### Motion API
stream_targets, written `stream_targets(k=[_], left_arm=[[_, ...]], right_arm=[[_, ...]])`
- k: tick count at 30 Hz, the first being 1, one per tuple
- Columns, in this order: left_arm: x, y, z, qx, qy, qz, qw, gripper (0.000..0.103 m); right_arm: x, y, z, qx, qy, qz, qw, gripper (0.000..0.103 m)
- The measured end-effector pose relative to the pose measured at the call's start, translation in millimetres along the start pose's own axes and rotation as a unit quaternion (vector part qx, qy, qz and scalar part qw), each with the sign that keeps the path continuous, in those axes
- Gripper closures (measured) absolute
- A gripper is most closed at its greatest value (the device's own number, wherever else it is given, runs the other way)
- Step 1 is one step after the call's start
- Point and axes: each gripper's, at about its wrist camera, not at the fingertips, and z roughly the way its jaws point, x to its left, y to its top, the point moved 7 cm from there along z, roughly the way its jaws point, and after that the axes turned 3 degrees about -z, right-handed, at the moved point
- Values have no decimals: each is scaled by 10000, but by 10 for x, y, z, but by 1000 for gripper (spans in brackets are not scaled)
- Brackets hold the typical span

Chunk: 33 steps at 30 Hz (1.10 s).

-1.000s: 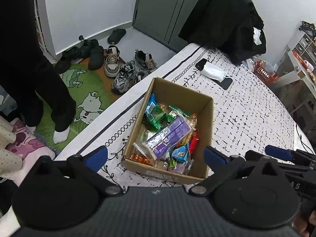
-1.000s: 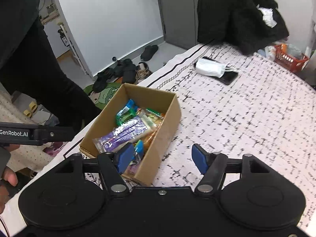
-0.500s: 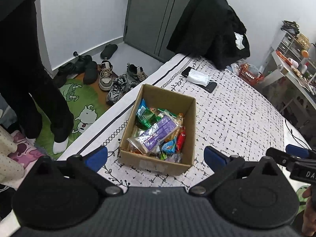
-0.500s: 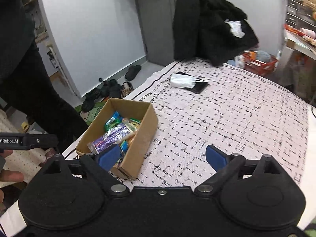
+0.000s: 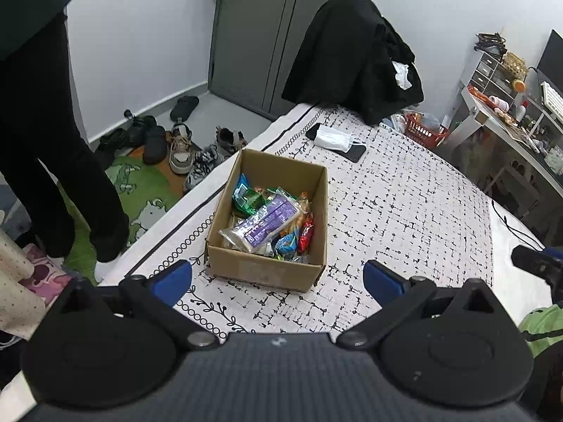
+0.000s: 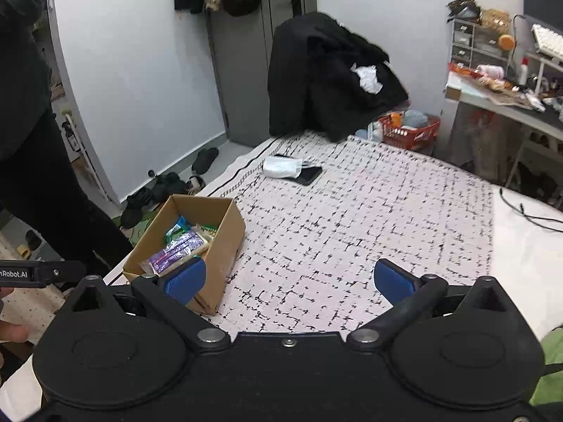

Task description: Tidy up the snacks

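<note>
An open cardboard box (image 5: 271, 270) (image 6: 225, 246) sits on the patterned bed cover near its left edge. It holds several wrapped snacks, with a long purple packet (image 5: 262, 223) (image 6: 176, 251) lying on top. My left gripper (image 5: 278, 277) hangs open above the box's near wall, nothing between its blue pads. To the right of the box my right gripper (image 6: 288, 279) has its jaws opening wide, with only bare cover between them. Its left pad (image 6: 184, 279) overlaps the box's near corner in the right wrist view.
A white face mask (image 5: 332, 138) lies on a black phone (image 5: 355, 153) at the far side of the bed cover (image 5: 404, 211). A black coat (image 5: 352, 56) hangs beyond. A person in black (image 5: 45, 140) stands at left by shoes (image 5: 179, 147); a cluttered desk (image 5: 510, 112) at right.
Both grippers have pulled back and risen, so the box looks smaller and farther. The right gripper's jaws have spread much wider. The left gripper's jaws stayed open.
</note>
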Motion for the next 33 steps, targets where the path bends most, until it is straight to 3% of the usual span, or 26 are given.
stream_targets(k=[8, 21, 33], left_arm=[[-131, -117, -209, -142, 174, 127, 9997, 0], [-543, -382, -385, -445, 153, 479, 9977, 0], [-613, -576, -288, -316, 154, 473, 9983, 0]], right_arm=[[-144, -139, -277, -147, -36, 162, 9998, 0], [-346, -400, -442, -259, -164, 186, 9994, 0], [-443, -610, -463, -231, -381, 153, 9989, 0]])
